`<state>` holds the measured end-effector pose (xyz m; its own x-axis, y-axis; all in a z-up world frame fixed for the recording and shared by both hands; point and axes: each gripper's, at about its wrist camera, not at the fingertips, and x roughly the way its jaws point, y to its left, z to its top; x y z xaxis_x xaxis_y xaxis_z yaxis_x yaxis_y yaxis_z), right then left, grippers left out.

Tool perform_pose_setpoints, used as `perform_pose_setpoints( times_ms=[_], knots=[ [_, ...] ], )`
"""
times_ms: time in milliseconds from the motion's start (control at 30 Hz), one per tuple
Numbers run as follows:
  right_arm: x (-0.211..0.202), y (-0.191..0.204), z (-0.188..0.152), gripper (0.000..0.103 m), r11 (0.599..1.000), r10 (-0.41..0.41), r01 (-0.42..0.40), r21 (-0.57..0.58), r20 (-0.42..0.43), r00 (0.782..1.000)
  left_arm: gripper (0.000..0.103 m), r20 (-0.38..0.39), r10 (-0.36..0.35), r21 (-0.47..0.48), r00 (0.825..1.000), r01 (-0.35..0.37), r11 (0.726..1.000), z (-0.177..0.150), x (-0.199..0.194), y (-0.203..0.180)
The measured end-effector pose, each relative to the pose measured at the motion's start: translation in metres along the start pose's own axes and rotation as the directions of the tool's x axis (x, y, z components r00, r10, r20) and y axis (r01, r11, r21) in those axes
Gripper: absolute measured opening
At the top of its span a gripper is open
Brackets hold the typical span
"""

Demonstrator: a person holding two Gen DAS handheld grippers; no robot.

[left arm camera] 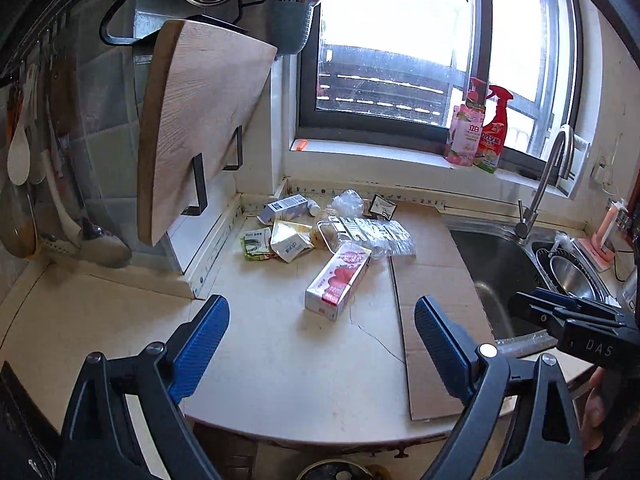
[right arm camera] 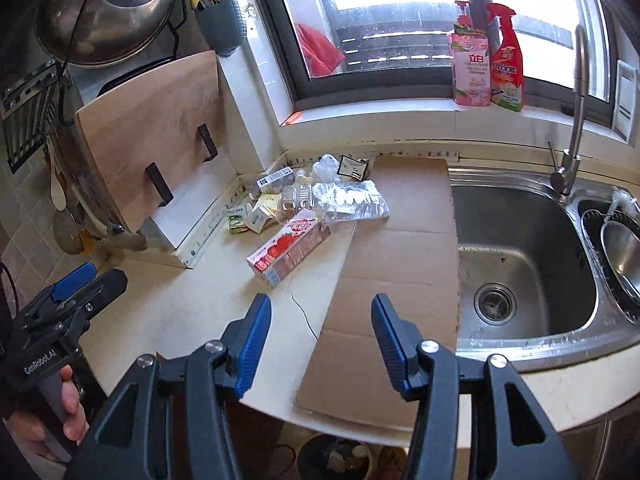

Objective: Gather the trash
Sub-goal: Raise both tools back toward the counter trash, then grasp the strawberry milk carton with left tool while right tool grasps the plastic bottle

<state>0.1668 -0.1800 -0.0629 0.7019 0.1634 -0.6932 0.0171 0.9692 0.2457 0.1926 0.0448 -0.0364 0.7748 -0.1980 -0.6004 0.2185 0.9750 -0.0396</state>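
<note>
- The left gripper is hovering over the near edge of the counter at the bottom of its own view, its blue fingers spread wide and holding nothing.
- The right gripper is hanging at the bottom of its own view, above the near end of a flat sheet of cardboard, its jaws likewise spread and empty.
- The trash is lying in a loose heap at mid-frame, toward the back corner of the counter below the window.
- A pink carton is lying on its side nearest the grippers, well apart from both.
- Behind it, clear plastic packaging is sitting partly on the cardboard, with a crumpled white carton and a green wrapper to its left.
- A small white box is resting at the back of the heap, near the wall.
- A steel sink is filling the right of the right wrist view, just beside the cardboard.
- A wooden cutting board is leaning in a rack in the upper left.
- Two spray bottles are standing on the windowsill.
</note>
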Motion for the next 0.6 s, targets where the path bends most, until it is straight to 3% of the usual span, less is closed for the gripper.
perform_pose_setpoints(
  times_ms=[367,500,600],
  knots=[
    [0.111,-0.032,0.086,0.053,0.991,0.126,-0.130,-0.021,-0.129,0.984,0.095,-0.172,0.050,0.002,0.984,-0.051,0.999,0.036,0.141,-0.023],
    [0.157,-0.050,0.097,0.053,0.989,0.148,-0.150,0.006,-0.186,0.971,0.095,-0.267,0.059,-0.003,0.962,-0.062,0.998,0.030,0.198,-0.025],
    [0.190,-0.065,0.100,0.053,0.985,0.172,-0.163,0.059,-0.235,0.957,0.095,-0.344,0.083,0.012,0.935,-0.084,0.996,0.019,0.239,-0.025]
  ],
)
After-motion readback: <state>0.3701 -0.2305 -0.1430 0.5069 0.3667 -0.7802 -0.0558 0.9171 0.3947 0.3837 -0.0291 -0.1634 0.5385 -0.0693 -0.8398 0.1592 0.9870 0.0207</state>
